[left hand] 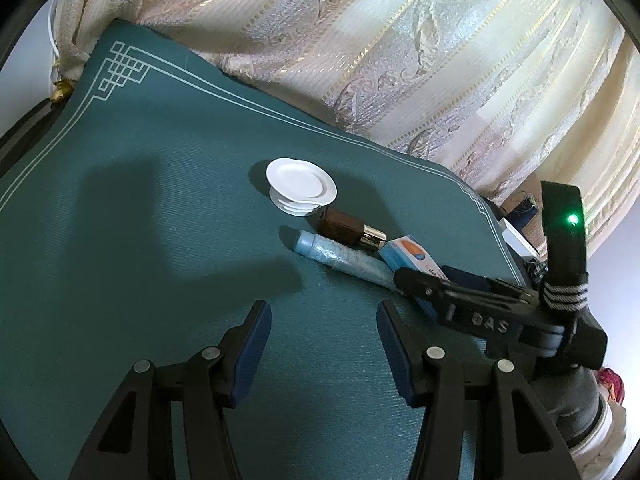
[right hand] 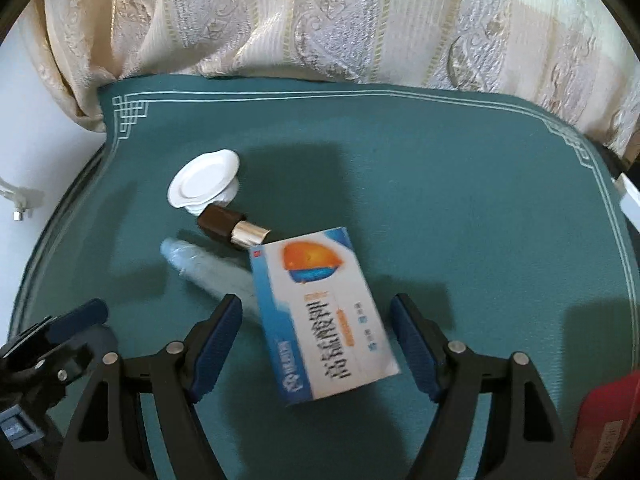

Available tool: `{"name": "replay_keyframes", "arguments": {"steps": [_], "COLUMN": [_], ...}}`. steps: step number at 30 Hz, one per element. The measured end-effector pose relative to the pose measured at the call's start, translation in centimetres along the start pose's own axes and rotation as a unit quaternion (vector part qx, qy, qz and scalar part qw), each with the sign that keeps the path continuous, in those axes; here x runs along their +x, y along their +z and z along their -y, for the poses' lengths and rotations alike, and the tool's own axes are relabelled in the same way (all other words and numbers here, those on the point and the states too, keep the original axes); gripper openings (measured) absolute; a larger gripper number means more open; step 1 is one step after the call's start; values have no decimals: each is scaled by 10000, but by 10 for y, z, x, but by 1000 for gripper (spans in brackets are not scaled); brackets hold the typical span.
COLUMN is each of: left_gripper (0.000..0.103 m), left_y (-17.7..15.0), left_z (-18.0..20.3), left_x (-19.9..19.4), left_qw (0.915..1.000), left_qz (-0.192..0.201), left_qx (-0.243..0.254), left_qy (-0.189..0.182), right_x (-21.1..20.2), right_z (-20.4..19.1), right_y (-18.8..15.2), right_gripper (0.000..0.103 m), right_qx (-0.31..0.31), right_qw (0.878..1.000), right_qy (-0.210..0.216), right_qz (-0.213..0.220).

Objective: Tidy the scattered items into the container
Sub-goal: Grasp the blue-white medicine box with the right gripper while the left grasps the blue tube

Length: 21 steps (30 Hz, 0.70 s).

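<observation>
1. Straddling the blue-and-white cardboard medicine box (right hand: 324, 316) with the right gripper (right hand: 320, 344): jaws wide, pads clear of both long sides, box lying flat on the teal table (right hand: 460, 200) between them.
2. Centring before closing, squeezing across the narrow width.
3. Avoiding the pale blue wrapped tube (right hand: 208, 272) just left of the jaws.
4. Holding the left gripper (left hand: 324, 340) half-open, empty, well aside.
5. Container not in view.

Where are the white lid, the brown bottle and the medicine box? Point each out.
white lid (right hand: 202, 184), right wrist view, on its flat round top.
brown bottle (right hand: 218, 222), right wrist view, on its dark body.
medicine box (right hand: 324, 316), right wrist view, on its printed top face.
</observation>
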<state>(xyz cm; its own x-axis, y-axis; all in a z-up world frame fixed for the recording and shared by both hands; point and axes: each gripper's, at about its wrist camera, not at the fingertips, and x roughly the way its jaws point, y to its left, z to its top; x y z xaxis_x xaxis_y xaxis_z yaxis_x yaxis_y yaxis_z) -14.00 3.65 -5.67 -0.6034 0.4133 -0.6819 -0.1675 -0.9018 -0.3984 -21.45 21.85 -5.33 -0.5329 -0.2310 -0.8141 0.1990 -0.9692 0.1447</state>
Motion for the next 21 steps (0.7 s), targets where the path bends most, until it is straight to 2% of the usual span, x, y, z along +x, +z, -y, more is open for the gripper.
{"name": "replay_keyframes", "arguments": {"steps": [7, 13, 21], "left_gripper": [56, 56, 56], "left_y": [-1, -2, -1], "left_z": [-2, -3, 2], "left_x": [2, 3, 16], "left_qw": [10000, 9999, 9995], "left_qz": [-48, -90, -248], "left_qx": [10, 36, 100], "left_qy": [12, 56, 190], "right_x": [1, -14, -42], "right_z": [-4, 7, 24], "right_y": [3, -17, -50], "right_gripper": [60, 60, 60], "right_qx": [-165, -52, 175], "right_qw": [9996, 9969, 9970], "right_qy": [-220, -746, -664], "right_qz": [95, 263, 356]}}
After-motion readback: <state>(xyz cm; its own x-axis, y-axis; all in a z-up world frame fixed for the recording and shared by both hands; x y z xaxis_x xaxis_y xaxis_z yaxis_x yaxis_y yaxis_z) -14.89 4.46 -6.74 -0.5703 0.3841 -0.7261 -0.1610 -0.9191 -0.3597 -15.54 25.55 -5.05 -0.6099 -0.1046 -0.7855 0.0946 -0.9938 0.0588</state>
